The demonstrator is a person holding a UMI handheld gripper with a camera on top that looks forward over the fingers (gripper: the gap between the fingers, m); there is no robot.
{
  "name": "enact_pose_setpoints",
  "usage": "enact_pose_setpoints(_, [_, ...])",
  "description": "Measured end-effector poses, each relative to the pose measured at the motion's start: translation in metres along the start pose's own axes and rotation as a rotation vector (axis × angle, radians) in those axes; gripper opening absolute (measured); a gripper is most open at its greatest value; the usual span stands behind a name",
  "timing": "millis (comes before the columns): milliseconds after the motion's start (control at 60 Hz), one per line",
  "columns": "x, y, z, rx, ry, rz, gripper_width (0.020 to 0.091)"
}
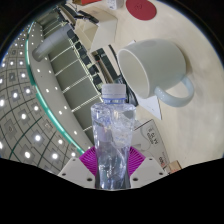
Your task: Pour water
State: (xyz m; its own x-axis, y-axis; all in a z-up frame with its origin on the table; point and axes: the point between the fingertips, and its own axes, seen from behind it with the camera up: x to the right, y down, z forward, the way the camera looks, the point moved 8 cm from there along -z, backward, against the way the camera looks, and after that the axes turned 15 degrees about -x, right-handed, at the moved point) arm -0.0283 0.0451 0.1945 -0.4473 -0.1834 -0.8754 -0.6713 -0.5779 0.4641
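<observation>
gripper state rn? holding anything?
Hand-held gripper: shut on the water bottle, pads pressing both sides; the bottle's neck is tipped toward the white mug.

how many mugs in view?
1. A white mug lies just beyond the bottle, which the gripper holds between its fingers. Others may be hidden behind it.

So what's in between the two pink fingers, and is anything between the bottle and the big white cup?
In the gripper view, a clear water bottle is clamped between the gripper fingers. Its cap tilts toward the white cup; nothing sits between them.
</observation>
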Motion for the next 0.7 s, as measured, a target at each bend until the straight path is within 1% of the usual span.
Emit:
enact_pose_setpoints(100, [-0.005,0.003,-0.001,-0.021,0.065,-0.103,0.0342])
enact_pose_setpoints(183, [-0.020,0.007,-0.002,-0.047,0.140,-0.282,0.0342])
enact_pose_setpoints(350, [-0.088,0.004,-0.015,-0.003,0.272,-0.792,0.0342])
enact_pose_setpoints(433, [-0.127,-0.010,-0.024,0.058,0.345,-1.059,0.0344])
enact_pose_setpoints(533, [-0.166,-0.033,-0.047,0.146,0.477,-1.357,0.0344])
enact_pose_setpoints(617, [-0.186,-0.057,-0.069,0.221,0.592,-1.555,0.0344])
enact_pose_setpoints(700, [-0.191,-0.088,-0.089,0.293,0.728,-1.698,0.0347])
